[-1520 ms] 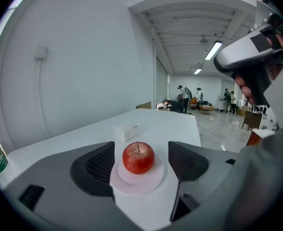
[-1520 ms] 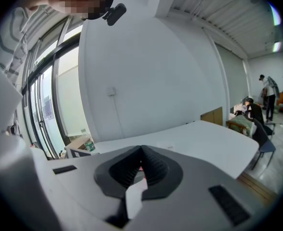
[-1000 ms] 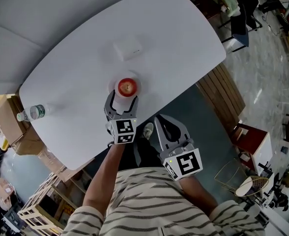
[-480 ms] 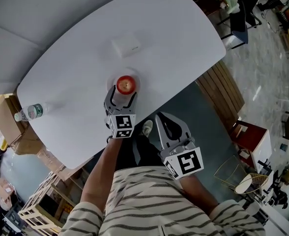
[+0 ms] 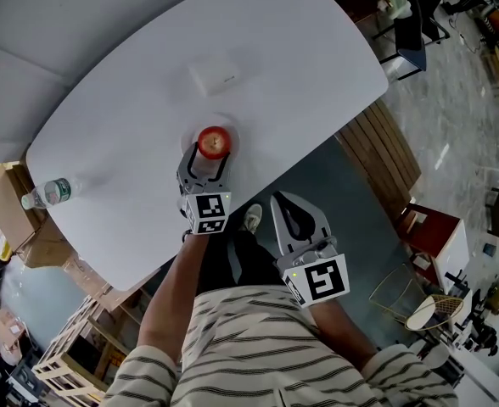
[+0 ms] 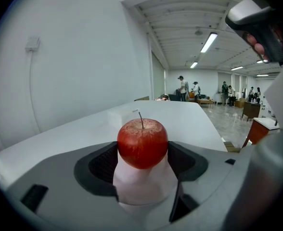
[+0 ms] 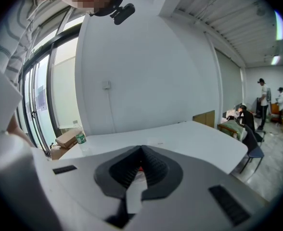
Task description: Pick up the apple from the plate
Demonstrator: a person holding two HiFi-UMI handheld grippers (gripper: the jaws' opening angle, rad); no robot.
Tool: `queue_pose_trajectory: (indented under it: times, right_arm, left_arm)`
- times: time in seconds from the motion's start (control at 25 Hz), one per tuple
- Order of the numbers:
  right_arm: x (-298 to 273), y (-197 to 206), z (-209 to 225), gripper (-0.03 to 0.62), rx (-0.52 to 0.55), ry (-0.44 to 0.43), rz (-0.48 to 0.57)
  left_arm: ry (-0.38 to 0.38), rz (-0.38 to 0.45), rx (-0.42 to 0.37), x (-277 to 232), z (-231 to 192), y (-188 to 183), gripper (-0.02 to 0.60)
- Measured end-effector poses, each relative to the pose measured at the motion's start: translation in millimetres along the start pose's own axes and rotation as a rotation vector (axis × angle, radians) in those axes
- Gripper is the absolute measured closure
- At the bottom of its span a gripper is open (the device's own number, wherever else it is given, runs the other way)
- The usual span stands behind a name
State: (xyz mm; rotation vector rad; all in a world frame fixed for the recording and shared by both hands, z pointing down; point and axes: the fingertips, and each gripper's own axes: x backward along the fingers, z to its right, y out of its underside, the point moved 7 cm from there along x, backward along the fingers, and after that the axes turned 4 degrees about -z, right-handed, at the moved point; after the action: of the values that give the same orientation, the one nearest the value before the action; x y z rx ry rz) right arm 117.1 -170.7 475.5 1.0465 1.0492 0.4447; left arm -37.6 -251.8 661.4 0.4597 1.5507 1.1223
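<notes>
A red apple (image 5: 214,142) with a stem stands on a small white plate (image 5: 233,132) near the front edge of the white table (image 5: 148,100). My left gripper (image 5: 207,161) reaches over that edge, one finger on each side of the apple. In the left gripper view the apple (image 6: 142,143) fills the gap between the dark pads (image 6: 103,163), still resting on the plate (image 6: 146,189). The jaws are closing on it. My right gripper (image 5: 285,203) hangs off the table over the floor, shut and empty; its pads (image 7: 153,170) meet at the tips.
A flat white box (image 5: 218,76) lies on the table beyond the plate. A water bottle (image 5: 47,194) stands at the table's left end, above cardboard boxes (image 5: 12,223). A slatted wooden bench (image 5: 385,164) is at the right. People (image 6: 182,88) stand far off.
My left gripper has edged forward, so its fingers now reach alongside the apple. The right gripper has kept still.
</notes>
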Motion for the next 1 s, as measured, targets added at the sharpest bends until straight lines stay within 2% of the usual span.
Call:
queue_pose_trajectory:
  times: [0.24, 0.56, 1.0]
  right_arm:
    - [2.8, 1.8, 1.6, 0.582, -0.007, 0.014, 0.004]
    - [6.6, -2.6, 2.3, 0.582, -0.032, 0.011, 0.035]
    - [9.5, -13.1, 0.1, 0.582, -0.044, 0.021, 0.061]
  left_arm:
    - [0.017, 0.015, 0.022, 9.5, -1.5, -6.9, 0.25]
    - [-0.026, 0.022, 0.121, 31.0, -11.9, -22.6, 0.25]
    - [-0.055, 0.052, 0.183, 77.7, -9.0, -56.6, 0.25]
